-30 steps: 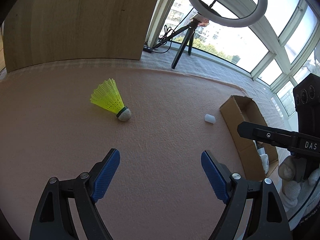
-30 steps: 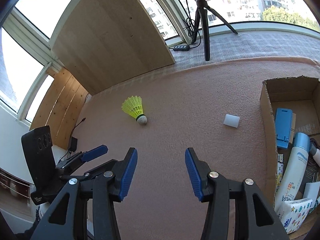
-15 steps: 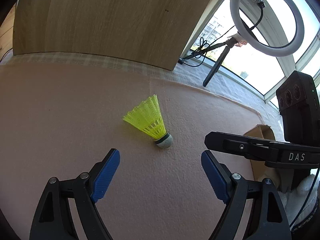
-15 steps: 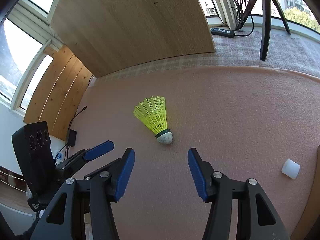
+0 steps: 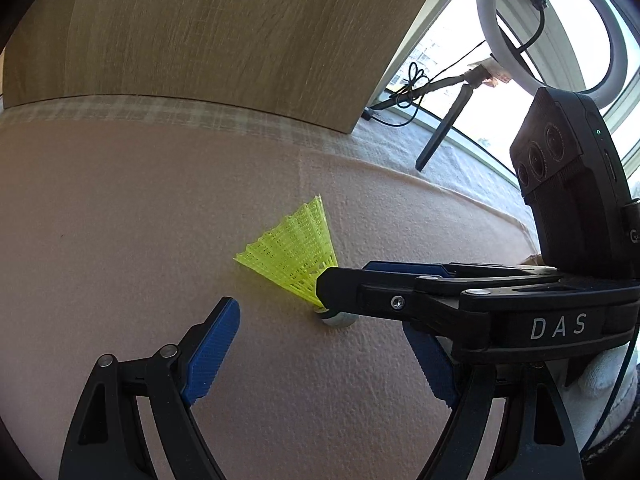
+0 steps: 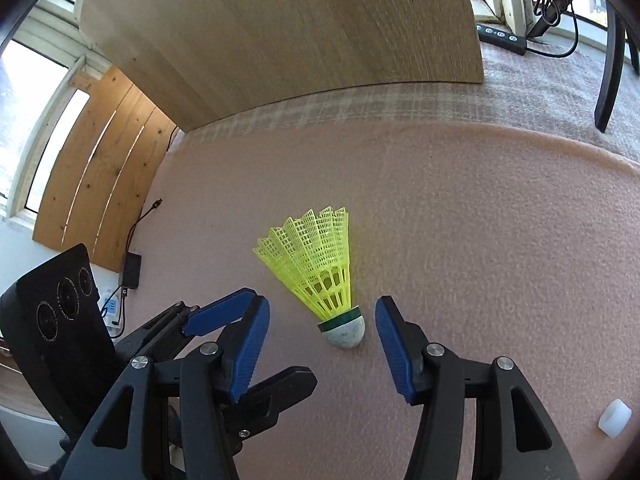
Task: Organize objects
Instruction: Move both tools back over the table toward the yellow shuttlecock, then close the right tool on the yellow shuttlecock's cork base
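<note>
Shuttlecock (image 6: 320, 276) lies mid-frame on the pink mat (image 6: 480, 240), cork now between your right gripper (image 6: 320, 344) fingers, spread, not touching. You have closed in; left gripper (image 5: 324, 354) also spread. Grasp looks imminent.

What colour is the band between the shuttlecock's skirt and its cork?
Dark green, clearest in the right wrist view on the shuttlecock.

The right gripper (image 6: 320, 336) stands spread, its jaws flanking the shuttlecock's (image 6: 320, 272) cork with a gap on each side. On its left the left gripper (image 6: 224, 316) crowds close. Bare pink mat (image 6: 480, 240) lies open to the right and beyond; a small white cap (image 6: 615, 423) sits near right; a wooden board (image 6: 300, 32) walls the far side.
</note>
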A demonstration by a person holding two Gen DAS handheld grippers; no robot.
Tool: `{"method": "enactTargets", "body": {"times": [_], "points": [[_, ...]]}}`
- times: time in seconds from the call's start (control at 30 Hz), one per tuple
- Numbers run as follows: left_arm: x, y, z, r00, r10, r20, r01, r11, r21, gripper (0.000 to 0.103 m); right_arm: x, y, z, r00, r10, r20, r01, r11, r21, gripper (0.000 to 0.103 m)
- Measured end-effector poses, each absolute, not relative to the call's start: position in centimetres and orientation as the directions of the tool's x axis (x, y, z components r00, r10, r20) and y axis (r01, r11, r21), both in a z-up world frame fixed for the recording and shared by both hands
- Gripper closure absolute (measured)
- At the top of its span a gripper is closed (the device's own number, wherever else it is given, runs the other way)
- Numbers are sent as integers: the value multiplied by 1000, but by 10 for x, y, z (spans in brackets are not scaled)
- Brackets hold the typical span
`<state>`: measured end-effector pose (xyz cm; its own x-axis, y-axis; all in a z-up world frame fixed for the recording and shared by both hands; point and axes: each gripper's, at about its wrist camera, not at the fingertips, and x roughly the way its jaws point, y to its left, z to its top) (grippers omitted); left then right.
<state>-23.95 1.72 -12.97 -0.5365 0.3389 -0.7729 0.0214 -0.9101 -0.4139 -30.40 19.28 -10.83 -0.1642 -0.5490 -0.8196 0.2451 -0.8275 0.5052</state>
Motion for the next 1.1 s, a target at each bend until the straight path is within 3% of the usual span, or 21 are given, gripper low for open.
{"method": "enactTargets", "body": {"times": [0.3,0.47,0.67,1.1], "points": [[-251,17,-138,-532,366,-764,5,-901,-435,19,-313,187,-120,-142,-561,-816,238,-819,521,54],[-252,22,-139,-517,393,-761,-31,-896,-442,32,-313,187,-123,-129,-582,-803,231,-805,546,74],[-249,31,-133,-507,419,-753,-79,-893,-444,43,-310,192,-126,-133,-588,-798,206,-804,558,76],[-211,56,-109,-507,457,-731,-176,-885,-431,44,-268,219,-106,-212,-620,-755,191,-784,591,80]]}}
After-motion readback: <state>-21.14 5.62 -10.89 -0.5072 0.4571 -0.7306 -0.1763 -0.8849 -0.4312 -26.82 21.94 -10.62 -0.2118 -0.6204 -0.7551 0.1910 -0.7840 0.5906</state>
